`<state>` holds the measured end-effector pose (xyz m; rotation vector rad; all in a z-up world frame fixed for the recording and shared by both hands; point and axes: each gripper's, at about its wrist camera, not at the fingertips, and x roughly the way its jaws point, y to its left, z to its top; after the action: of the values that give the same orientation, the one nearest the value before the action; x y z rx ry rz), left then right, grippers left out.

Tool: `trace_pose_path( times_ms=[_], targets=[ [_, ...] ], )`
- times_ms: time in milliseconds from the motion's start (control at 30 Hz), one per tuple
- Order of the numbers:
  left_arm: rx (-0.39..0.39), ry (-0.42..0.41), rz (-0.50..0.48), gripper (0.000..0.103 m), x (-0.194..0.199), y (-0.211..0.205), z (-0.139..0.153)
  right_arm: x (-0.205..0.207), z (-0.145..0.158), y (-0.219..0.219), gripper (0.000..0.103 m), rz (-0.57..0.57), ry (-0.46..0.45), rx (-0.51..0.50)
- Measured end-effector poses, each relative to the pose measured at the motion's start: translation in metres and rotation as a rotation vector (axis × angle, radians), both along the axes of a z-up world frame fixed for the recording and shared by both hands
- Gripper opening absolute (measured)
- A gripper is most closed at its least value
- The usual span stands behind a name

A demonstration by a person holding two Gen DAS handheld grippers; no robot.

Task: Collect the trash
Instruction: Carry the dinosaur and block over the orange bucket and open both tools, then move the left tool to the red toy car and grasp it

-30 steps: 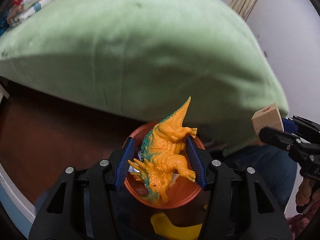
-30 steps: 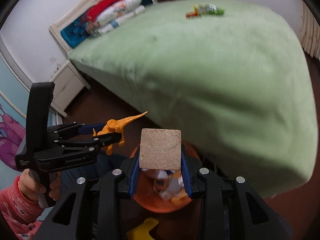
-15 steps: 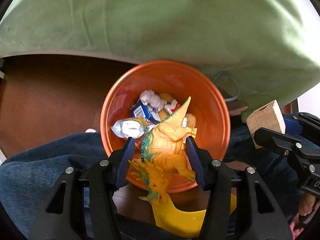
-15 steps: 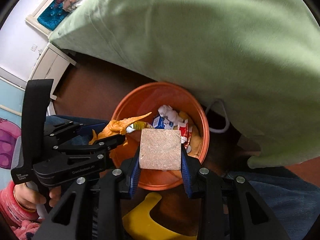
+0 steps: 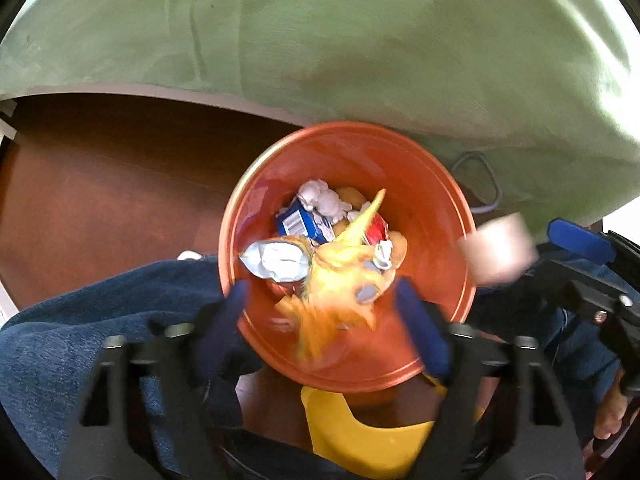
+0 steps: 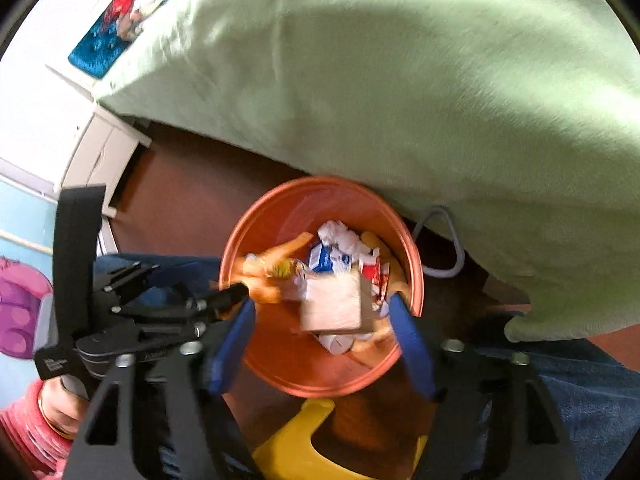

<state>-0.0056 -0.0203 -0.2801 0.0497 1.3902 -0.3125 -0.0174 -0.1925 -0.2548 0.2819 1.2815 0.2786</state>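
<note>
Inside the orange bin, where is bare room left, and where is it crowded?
The orange bin is bare along its near wall and bottom, below the falling dinosaur toy. The far middle is crowded: blue carton, crumpled white paper, foil wrapper. Brown floor left of the bin is bare.

Dark wood floor (image 5: pixel 100 184) — orange bin (image 5: pixel 448 208) stands on it, beside green-covered bed (image 5: pixel 360 40) — grey cable (image 5: pixel 486 184) alongside.

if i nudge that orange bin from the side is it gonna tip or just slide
The orange bin looks like thin plastic and holds only light scraps such as the blue carton and crumpled tissue, so it is probably light. On the smooth wooden floor it would likely slide; a push near the rim might tip it.
</note>
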Motion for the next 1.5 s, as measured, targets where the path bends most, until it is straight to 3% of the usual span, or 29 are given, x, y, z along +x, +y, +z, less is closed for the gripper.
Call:
trace_pose_path(
  times_ms=[267, 633, 800, 967, 1200, 1400, 1500],
  targets=[
    [0.029, -0.040, -0.007, 0.082, 0.001, 0.004, 0.014, 0.003, 0.012, -0.015, 0.072, -0.061, -0.020, 0.026],
    [0.022, -0.079, -0.013, 0.082, 0.002, 0.001, 0.029, 0.000, 0.023, -0.015, 0.074, -0.055, -0.043, 0.042],
    [-0.019, -0.125, 0.001, 0.082, 0.009, 0.003, 0.058, 0.000, 0.055, -0.016, 0.074, -0.043, -0.122, 0.039],
    [-0.081, -0.256, 0.011, 0.082, 0.029, 0.007, 0.115, 0.006, 0.106, -0.025, 0.078, -0.059, -0.272, 0.033],
    [-0.134, -0.460, 0.049, 0.090, 0.098, 0.005, 0.193, 0.023, 0.153, -0.046, 0.081, -0.098, -0.413, 0.042],
    [-0.169, -0.493, -0.013, 0.090, 0.196, -0.031, 0.219, 0.036, 0.159, -0.061, 0.082, -0.130, -0.440, 0.065],
    [-0.131, -0.511, -0.057, 0.090, 0.252, -0.057, 0.220, 0.045, 0.157, -0.067, 0.082, -0.138, -0.441, 0.063]
  ],
)
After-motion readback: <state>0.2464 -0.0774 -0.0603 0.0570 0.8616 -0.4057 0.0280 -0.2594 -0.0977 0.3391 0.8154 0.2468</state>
